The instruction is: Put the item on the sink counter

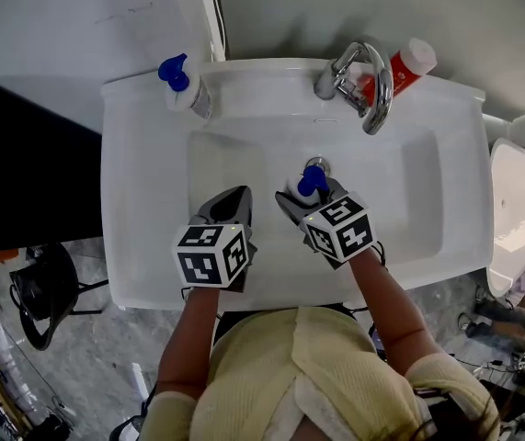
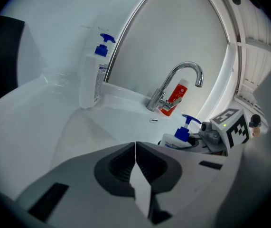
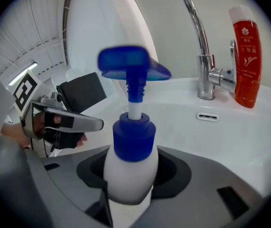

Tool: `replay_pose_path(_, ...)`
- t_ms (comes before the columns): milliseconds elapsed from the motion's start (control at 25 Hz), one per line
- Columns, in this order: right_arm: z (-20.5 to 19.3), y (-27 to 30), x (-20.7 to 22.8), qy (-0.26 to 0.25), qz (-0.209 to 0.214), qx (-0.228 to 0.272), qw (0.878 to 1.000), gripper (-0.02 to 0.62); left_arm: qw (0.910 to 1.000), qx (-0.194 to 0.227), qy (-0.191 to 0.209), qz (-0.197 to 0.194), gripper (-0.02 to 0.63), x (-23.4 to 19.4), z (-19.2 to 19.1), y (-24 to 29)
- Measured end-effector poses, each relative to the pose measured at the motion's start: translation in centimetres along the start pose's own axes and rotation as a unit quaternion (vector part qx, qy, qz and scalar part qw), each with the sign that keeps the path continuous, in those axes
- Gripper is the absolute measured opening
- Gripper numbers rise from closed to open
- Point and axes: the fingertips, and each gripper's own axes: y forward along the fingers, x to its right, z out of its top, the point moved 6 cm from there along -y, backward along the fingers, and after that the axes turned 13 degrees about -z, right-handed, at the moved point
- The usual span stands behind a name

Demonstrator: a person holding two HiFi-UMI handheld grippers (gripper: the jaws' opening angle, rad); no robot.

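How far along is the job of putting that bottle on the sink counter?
Done: the right tool has gripped the white plastic pump bottle with the blue head. In hand: it holds the bottle over the basin. Left: setting it on the white sink counter and letting go. The left tool is shut and empty.

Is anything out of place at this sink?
Only the small pump bottle: it is clamped in the right gripper over the basin, not standing on the counter like the other bottle at the back left.
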Motion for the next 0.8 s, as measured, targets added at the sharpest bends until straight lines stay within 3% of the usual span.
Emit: replay_pose_path(800, -1.7, 3.8, 0.9, -0.024, 0.006, 0.015, 1.000, 0.210, 0.9993, -0.027, -0.016, 0.019, 0.040, -2.5, -0.7, 3.7)
